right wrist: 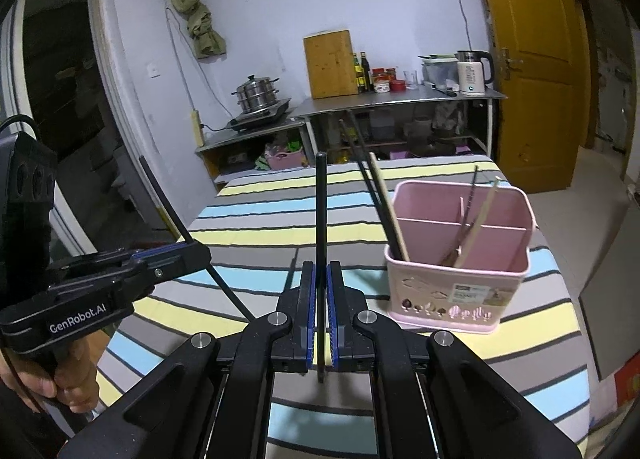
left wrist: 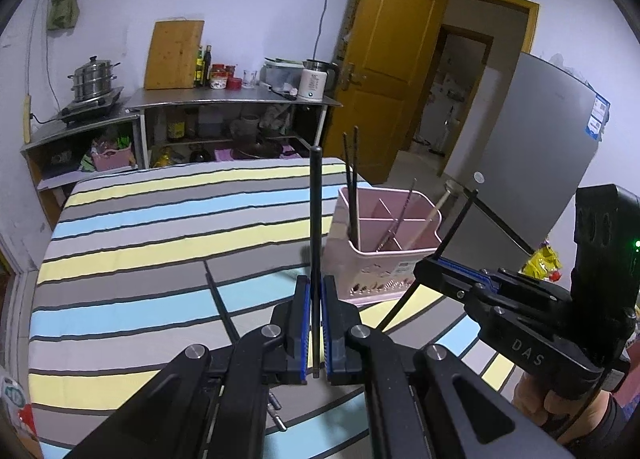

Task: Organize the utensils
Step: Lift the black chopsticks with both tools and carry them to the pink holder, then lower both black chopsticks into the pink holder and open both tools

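Note:
My left gripper (left wrist: 316, 291) is shut on a black chopstick (left wrist: 316, 219) that points up and away over the striped table. My right gripper (right wrist: 321, 279) is shut on a second black chopstick (right wrist: 321, 211), also upright. Each gripper shows in the other's view: the right one (left wrist: 430, 261) at the right, the left one (right wrist: 196, 249) at the left. A pink divided utensil holder (left wrist: 384, 243) stands on the table just right of both grippers and also shows in the right wrist view (right wrist: 460, 251). It holds dark chopsticks (right wrist: 380, 203), a wooden one (right wrist: 390, 211) and other utensils.
The table has a striped cloth (left wrist: 160, 227). Behind it stands a metal shelf unit (left wrist: 224, 99) with a steamer pot (left wrist: 94, 77), cutting board, bottles and kettle (right wrist: 474, 73). A yellow door (left wrist: 384, 59) and a grey fridge (left wrist: 536, 147) are at the right.

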A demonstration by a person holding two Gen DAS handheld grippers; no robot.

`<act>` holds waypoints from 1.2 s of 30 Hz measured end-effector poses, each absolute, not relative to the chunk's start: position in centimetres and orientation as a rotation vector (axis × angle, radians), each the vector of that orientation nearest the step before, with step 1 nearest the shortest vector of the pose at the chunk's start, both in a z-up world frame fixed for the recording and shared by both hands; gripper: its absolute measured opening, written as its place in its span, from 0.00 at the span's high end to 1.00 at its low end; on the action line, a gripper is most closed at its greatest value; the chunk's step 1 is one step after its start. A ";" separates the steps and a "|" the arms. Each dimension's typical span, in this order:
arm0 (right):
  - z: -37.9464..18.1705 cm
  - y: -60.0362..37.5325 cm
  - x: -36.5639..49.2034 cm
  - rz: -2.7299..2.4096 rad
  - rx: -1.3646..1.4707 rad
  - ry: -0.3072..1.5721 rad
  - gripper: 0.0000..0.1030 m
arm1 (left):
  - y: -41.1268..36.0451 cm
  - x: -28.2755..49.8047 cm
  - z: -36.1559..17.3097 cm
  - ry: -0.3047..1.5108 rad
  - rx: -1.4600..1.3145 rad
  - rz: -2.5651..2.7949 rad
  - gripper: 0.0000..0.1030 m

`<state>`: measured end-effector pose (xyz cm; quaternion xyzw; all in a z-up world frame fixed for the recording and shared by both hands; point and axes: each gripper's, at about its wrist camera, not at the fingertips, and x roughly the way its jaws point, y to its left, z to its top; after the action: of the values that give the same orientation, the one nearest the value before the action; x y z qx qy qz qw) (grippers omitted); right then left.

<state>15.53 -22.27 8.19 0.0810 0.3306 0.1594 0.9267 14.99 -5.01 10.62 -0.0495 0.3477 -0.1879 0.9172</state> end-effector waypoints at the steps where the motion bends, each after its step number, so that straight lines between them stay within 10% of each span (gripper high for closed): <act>1: 8.1 -22.5 15.5 0.322 0.168 0.679 0.95 | -5.1 15.1 10.5 0.720 -0.102 -0.390 0.95; 36: 16.4 -29.6 19.4 0.155 0.181 0.459 0.95 | -11.5 24.1 19.7 0.553 -0.112 -0.521 0.95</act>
<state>19.42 -29.61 16.43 0.0897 0.2268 0.0766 0.9668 24.14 -11.48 19.74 -0.0546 0.2700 -0.2540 0.9272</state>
